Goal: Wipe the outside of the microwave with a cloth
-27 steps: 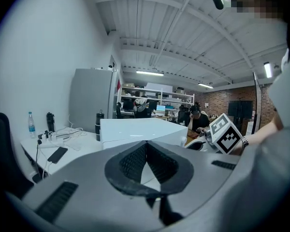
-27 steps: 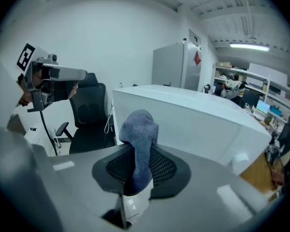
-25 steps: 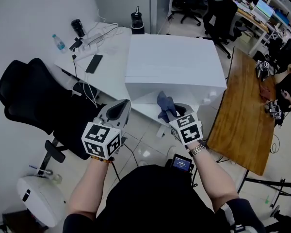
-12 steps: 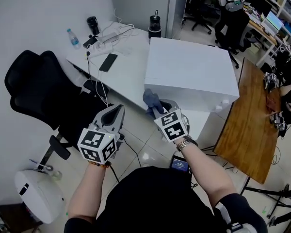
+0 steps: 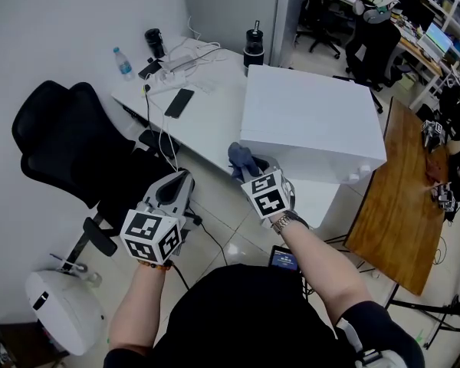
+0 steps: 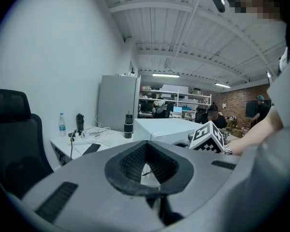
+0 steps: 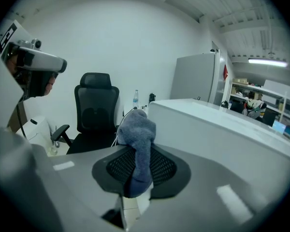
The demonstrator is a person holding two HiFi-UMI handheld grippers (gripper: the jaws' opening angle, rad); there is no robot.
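Right claw (image 7: 137, 170): clenched on the cloth (image 7: 137, 132), pinching its lower end deep between the meshed pads.
Cloth: grey-blue and fuzzy. A bunched tuft stands up past the claw's tips. It looks light and limp, so I'd expect it to fold and drag rather than push. The tuft is the part to press flat on the surface, and the pinch looks sound where it is.
Left claw (image 6: 145, 167): closed tight with nothing in it, hanging to the left of the right claw and nearer the person, over the tiled floor (image 5: 228, 240).
Microwave (image 5: 310, 117): just ahead of the right claw and to its right, with the cloth close to the near corner. I cannot tell whether they touch. From here it is a plain white box with smooth, hard, flat faces, probably slick enough for the cloth to glide. It should be heavy enough to stay put under a wipe.
Table (image 5: 211, 125): white, ahead and left of the right claw, carrying the microwave.
Far end of table: a phone (image 5: 179, 103), cables, a water bottle (image 5: 123, 62) and a black flask (image 5: 254, 48).
Room: a black office chair (image 5: 69, 140) is left of the left claw and a wooden table (image 5: 399, 205) far right of the right claw. Cluttered desks lie beyond.
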